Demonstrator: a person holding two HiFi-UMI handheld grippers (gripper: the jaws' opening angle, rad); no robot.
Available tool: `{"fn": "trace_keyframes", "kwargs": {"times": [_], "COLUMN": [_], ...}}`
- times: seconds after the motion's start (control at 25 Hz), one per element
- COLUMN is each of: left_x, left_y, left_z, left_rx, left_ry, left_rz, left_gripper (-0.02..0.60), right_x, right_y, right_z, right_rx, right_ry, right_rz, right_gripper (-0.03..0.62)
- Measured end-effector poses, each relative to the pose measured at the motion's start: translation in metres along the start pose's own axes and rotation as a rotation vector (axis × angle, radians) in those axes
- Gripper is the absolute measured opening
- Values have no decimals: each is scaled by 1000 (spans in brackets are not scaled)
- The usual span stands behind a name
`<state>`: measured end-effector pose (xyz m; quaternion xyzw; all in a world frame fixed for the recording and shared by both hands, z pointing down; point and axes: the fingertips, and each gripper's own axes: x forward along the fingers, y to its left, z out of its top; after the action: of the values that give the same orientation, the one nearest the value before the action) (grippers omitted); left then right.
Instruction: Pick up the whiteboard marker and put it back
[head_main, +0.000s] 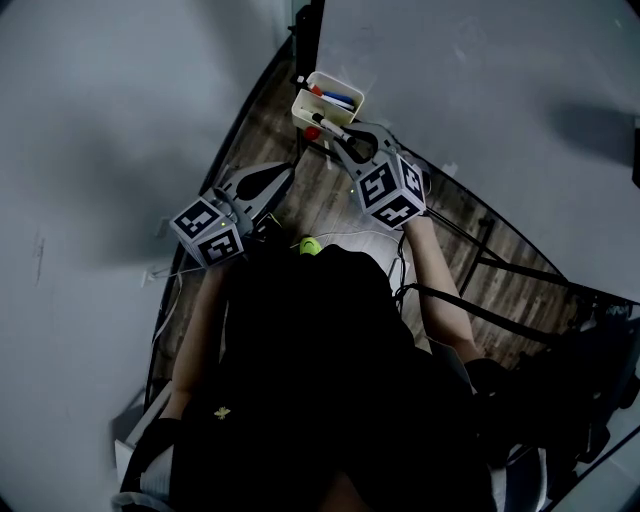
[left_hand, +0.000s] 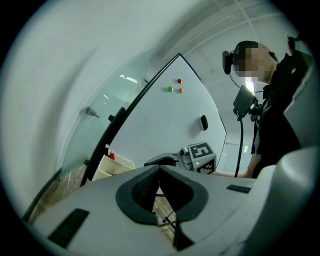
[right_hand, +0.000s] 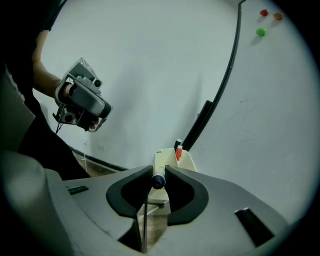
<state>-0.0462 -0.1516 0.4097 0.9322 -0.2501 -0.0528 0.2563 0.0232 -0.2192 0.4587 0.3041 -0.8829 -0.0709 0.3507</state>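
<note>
A whiteboard marker (right_hand: 158, 181) with a dark end is pinched between the pads of my right gripper (right_hand: 158, 172), pointing at a white marker tray (right_hand: 166, 161) just beyond. In the head view the right gripper (head_main: 343, 133) holds the marker (head_main: 331, 127) right at the near edge of the tray (head_main: 305, 98), which hangs at the whiteboard's lower edge and holds red and blue markers (head_main: 335, 99). My left gripper (head_main: 288, 173) hangs lower left of the tray, shut and empty; in its own view the left gripper (left_hand: 160, 168) has its jaws touching, with the tray (left_hand: 114, 167) ahead at the left.
The whiteboard (left_hand: 165, 120) carries three small round magnets (left_hand: 174, 89) and a dark eraser (left_hand: 203, 122). A black stand frame (head_main: 470, 255) and cables lie over the wooden floor (head_main: 300, 195). A green object (head_main: 310, 245) sits near my chest.
</note>
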Motion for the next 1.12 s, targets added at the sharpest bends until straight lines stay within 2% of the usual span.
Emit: {"fn": "trace_keyframes", "kwargs": {"times": [0.32, 0.64, 0.8, 1.12], "left_x": [7, 19, 26, 35], "left_y": [-5, -3, 0, 2], "left_z": [-7, -10, -2, 3], "left_rx": [1, 38, 17, 37], "left_ry": [11, 41, 17, 21], "left_rz": [-7, -13, -7, -3], "left_gripper": [3, 3, 3, 5], "right_x": [-18, -47, -59, -76], "right_y": [-10, -15, -17, -18], "right_z": [10, 36, 44, 54], "right_rx": [87, 142, 144, 141], "right_ry": [-63, -142, -175, -210], "right_rz": [-27, -36, -51, -76], "right_gripper": [81, 81, 81, 81]}}
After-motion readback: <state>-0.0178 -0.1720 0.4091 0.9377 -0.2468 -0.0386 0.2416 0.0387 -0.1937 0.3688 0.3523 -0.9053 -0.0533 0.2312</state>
